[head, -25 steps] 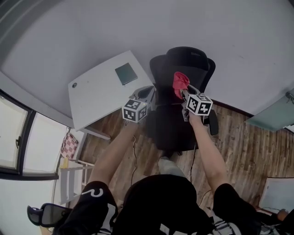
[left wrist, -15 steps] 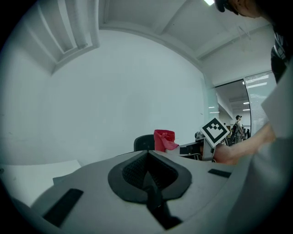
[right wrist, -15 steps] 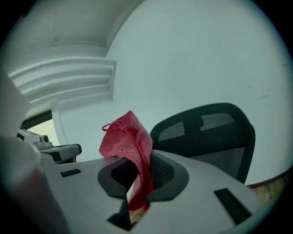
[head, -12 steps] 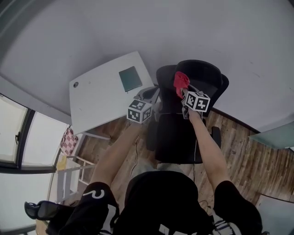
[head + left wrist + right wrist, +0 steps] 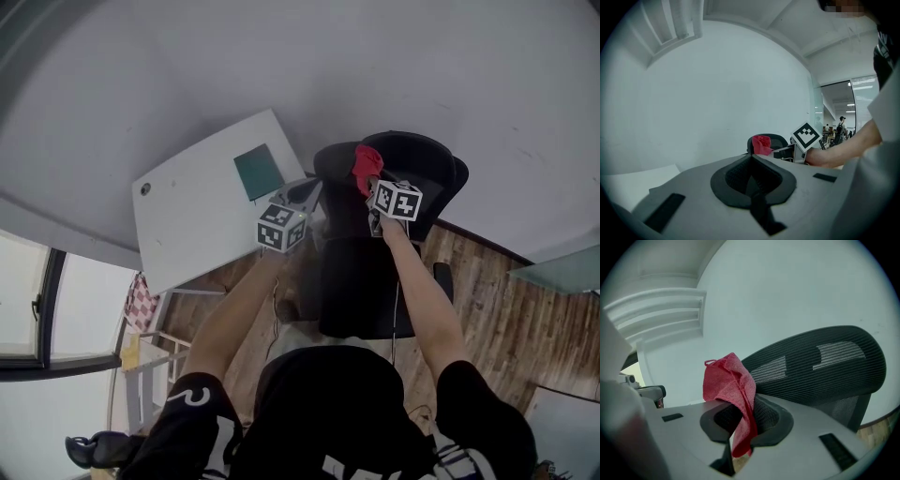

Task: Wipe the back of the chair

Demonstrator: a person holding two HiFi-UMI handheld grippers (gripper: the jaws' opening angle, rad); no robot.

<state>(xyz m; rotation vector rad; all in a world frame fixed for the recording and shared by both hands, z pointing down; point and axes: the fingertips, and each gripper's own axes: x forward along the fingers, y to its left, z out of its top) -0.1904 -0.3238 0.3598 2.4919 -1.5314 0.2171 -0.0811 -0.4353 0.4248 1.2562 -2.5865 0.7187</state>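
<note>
A black mesh-backed office chair [image 5: 412, 178] stands against the white wall; its curved back [image 5: 820, 366] fills the right gripper view. My right gripper [image 5: 373, 187] is shut on a red cloth [image 5: 366, 165], which bunches up above the jaws [image 5: 731, 394] and hangs close to the top of the chair back. My left gripper [image 5: 302, 195] is held to the left of the chair, over the desk corner. Its jaws are shut with nothing between them [image 5: 751, 180]. In the left gripper view the cloth [image 5: 761, 144] and chair top [image 5: 780, 139] show beyond it.
A white desk [image 5: 202, 197] with a dark green pad [image 5: 256, 171] stands left of the chair against the wall. The floor [image 5: 497, 300] is wood planks. A window [image 5: 28, 309] and a small white rack [image 5: 150, 366] lie at the lower left.
Both grippers have risen slightly toward the wall. The red cloth has come up closer to the top of the chair back. The view has shifted forward over the chair.
</note>
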